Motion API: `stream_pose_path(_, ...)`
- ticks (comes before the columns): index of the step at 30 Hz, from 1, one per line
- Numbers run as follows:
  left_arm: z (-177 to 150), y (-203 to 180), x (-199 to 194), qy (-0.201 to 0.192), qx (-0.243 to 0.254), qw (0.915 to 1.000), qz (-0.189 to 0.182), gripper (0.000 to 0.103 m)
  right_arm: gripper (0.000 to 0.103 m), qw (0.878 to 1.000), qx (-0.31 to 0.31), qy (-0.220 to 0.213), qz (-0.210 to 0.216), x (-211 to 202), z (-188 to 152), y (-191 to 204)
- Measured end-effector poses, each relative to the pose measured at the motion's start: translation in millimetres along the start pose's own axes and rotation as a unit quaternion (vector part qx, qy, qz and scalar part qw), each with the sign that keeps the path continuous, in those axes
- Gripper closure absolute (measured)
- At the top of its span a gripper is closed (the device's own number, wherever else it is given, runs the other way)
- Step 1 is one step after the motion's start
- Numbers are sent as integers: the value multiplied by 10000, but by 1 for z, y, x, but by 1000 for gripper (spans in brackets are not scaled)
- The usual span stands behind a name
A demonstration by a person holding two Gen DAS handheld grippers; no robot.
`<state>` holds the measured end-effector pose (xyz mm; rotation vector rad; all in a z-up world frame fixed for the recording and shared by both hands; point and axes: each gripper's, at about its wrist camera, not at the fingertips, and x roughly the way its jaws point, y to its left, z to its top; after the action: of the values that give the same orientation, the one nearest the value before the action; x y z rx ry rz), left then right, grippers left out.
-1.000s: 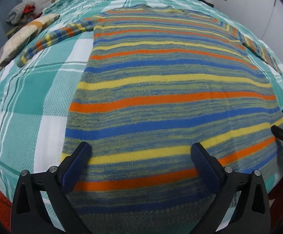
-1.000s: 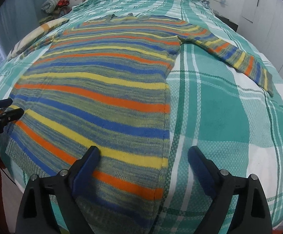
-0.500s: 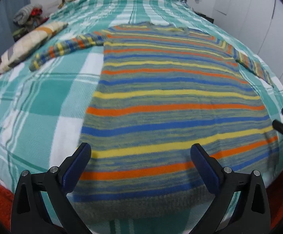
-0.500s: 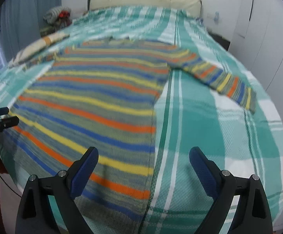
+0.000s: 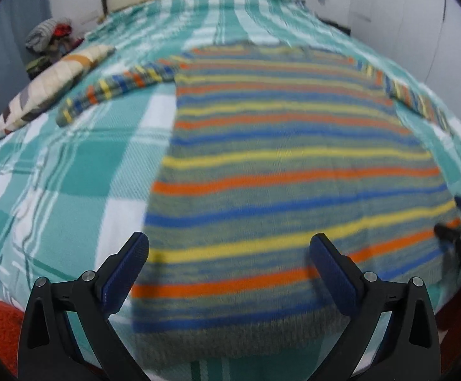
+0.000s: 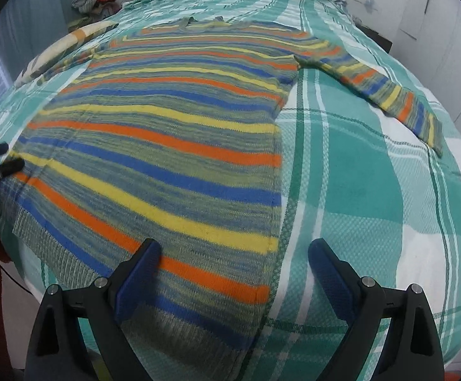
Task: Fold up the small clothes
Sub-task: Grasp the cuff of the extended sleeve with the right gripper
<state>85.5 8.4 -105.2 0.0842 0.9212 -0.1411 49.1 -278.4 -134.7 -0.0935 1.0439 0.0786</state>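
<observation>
Striped sweater point(image 6: 167, 146) flat on plaid bedspread point(image 6: 357, 190), white wardrobe point(image 5: 421, 31) beside

Sweater point(image 6: 179, 146) striped orange, yellow, blue, grey-green — bedspread point(image 6: 357, 190) teal-and-white plaid.

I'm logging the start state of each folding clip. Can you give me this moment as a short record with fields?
garment: striped sweater, spread flat, unfolded
sleeves: both stretched out to the sides
surface: bed with green plaid blanket
left gripper: open, over the hem, holding nothing
right gripper: open, over the sweater's right edge near the hem, holding nothing
other items: pillow and a pile of clothes at the bed's far left
</observation>
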Motion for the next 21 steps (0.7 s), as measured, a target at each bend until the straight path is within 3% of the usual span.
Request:
stream_pose_path(5, 1, 9, 10, 99, -172, 9995, 247, 1, 11, 9994, 200, 37, 269, -8, 5, -16)
stream_pose_path(9, -1, 12, 10, 65, -211, 9992, 326, 2, 11, 9905, 1164, -461, 573, -30, 34, -85)
stream_pose_path(12, 2, 13, 8, -26, -186, 9990, 406, 2, 11, 9635, 2446, -949, 533, -42, 55, -176)
stream_pose_path(14, 2, 14, 9, -26, -222, 9988, 432, 2, 11, 9325, 3387, -1197, 375, -41, 60, -241)
stream_pose_path(17, 0, 17, 14, 78, -289, 9985, 461, 1, 25, 8902, 4400, -1026, 580, -12, 56, -308)
stream_pose_path(19, -2, 17, 19, 168, -306, 9982, 495, 2, 28, 8748, 4703, -849, 802, 10, 55, -325)
stream_pose_path(21, -3, 17, 23, 237, -312, 9980, 504, 1, 28, 8750, 4682, -872, 867, 21, 62, -329)
